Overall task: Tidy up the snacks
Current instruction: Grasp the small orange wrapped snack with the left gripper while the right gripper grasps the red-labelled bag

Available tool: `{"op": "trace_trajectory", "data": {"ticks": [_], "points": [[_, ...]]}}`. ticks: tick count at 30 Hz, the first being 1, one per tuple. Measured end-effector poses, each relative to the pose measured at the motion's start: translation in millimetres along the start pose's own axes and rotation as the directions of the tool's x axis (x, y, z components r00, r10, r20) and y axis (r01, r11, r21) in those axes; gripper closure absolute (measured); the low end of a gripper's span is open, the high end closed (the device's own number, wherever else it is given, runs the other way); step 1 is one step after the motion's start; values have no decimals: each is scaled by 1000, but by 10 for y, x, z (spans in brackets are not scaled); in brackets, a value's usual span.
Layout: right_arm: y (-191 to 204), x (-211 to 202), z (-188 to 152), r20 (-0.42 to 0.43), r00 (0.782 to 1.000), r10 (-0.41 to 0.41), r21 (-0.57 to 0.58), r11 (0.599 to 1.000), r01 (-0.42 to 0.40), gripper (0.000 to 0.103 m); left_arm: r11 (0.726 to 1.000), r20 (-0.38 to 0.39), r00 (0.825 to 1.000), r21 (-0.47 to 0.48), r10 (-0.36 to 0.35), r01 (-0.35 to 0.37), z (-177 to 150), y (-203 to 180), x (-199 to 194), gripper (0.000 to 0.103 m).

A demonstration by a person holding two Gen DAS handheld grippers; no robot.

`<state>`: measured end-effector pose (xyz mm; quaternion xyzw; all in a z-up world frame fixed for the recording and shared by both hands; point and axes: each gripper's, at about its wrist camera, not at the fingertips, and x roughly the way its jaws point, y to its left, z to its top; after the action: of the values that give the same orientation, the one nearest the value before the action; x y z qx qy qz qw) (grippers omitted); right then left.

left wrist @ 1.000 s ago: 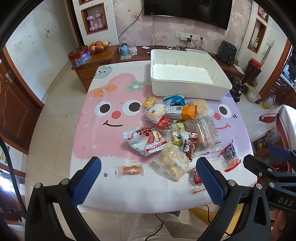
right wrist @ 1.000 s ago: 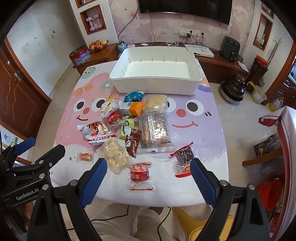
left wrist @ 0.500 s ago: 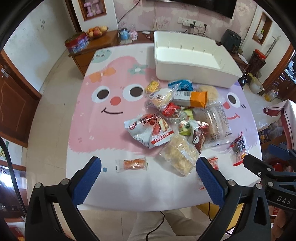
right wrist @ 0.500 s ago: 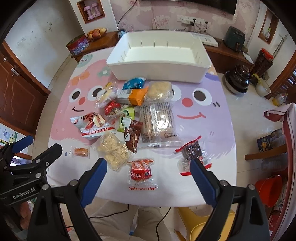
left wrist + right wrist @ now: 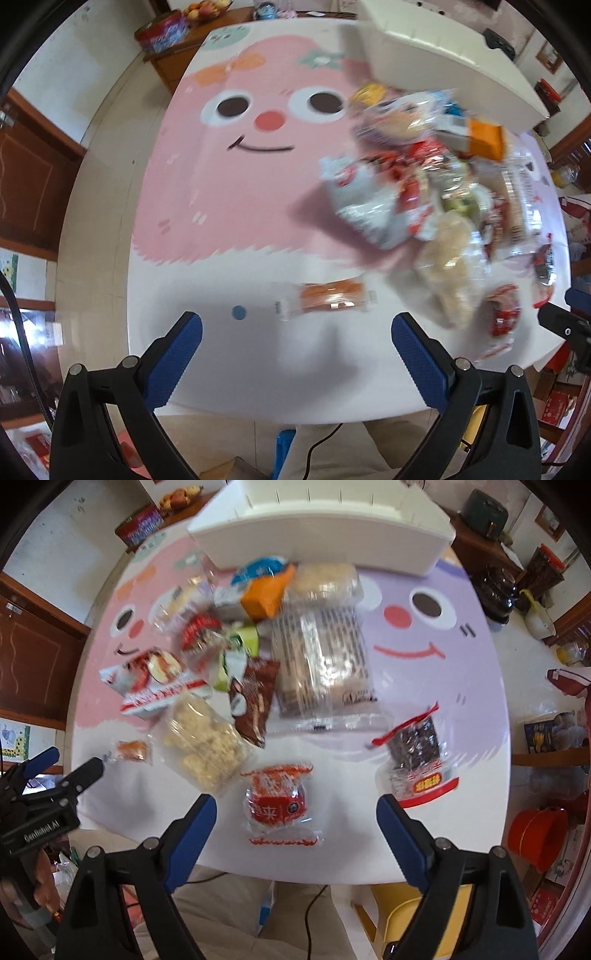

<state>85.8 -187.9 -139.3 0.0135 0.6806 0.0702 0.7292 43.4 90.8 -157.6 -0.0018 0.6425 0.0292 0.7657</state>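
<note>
Left tool (image 5: 297, 336): open, empty, above small orange packet (image 5: 325, 298). Right tool (image 5: 296, 821): open, empty, over red packet (image 5: 279, 802). Surface (image 5: 461, 686): snack pile, white bin (image 5: 321, 539).

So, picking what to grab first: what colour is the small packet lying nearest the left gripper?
Orange, in a clear wrapper; the left wrist view shows it best.

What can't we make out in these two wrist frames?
- Left wrist: snack pile is motion-blurred, labels unreadable.
- Left wrist: white bin is cut by the top edge, inside unseen.
- Right wrist: orange snack is small and blurred.
- Right wrist: bin interior is hidden behind its front wall.
</note>
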Motion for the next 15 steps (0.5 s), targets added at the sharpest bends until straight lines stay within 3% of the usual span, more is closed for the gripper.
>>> {"op": "trace_trajectory", "data": {"ticks": [6,15], "points": [[-63,314,-18,-62,998,-9,2,1000,9,18,996,-32,999,79,-29,32,-85,39,305,1],[-181,610,-182,-116,993,7,10,1000,-6,21,957,56,995,273,84,-96,-69,-258,479,3]]}}
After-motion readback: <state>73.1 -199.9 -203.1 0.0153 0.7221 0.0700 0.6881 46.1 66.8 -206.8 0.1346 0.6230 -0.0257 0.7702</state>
